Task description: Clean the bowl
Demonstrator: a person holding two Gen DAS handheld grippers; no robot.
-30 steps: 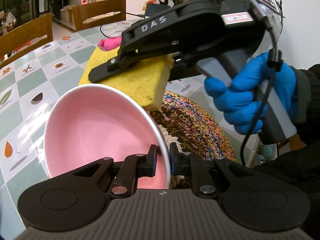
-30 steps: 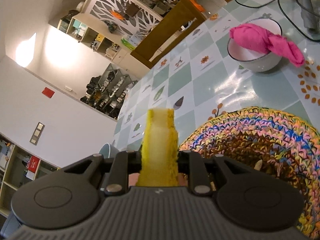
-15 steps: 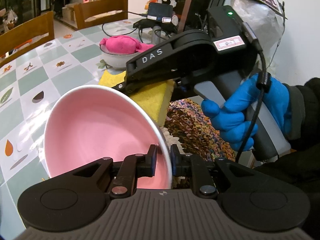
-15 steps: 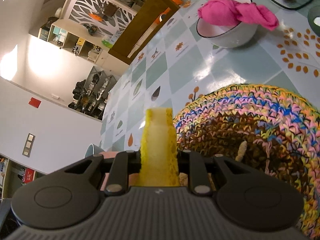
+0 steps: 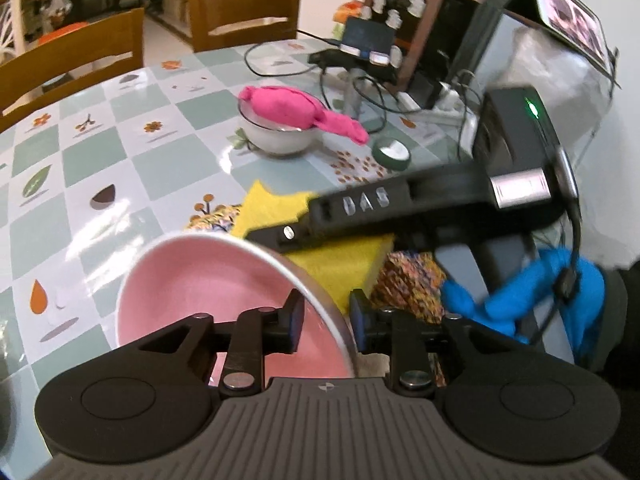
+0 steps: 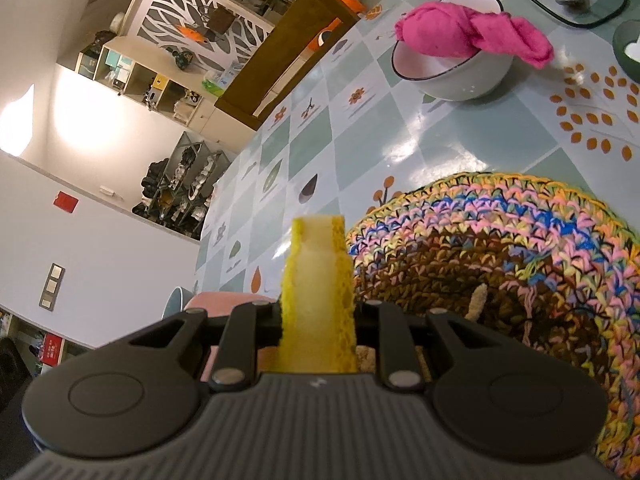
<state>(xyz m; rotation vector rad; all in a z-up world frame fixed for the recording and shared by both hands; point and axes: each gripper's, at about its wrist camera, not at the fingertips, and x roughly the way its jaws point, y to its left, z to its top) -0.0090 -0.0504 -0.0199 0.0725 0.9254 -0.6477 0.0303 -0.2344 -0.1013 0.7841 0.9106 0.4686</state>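
bowl (image 5: 224, 292) tilting, rim sitting between left gripper (image 5: 326, 314) jaws | left jaws opening, pads parting from rim | right gripper (image 6: 318, 316) pinching sponge (image 6: 318, 280), lying just beyond bowl's far rim, over mat (image 6: 520, 248) | sponge edge pointing table-ward

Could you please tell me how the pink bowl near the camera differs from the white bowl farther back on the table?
The pink bowl is pink inside and tilted on edge, its rim between the jaws of the left hand-held gripper, which are opening; the white bowl has a dark rim line and sits upright on the table. The pink bowl looks empty, whereas the white bowl holds a pink cloth. Both are round.
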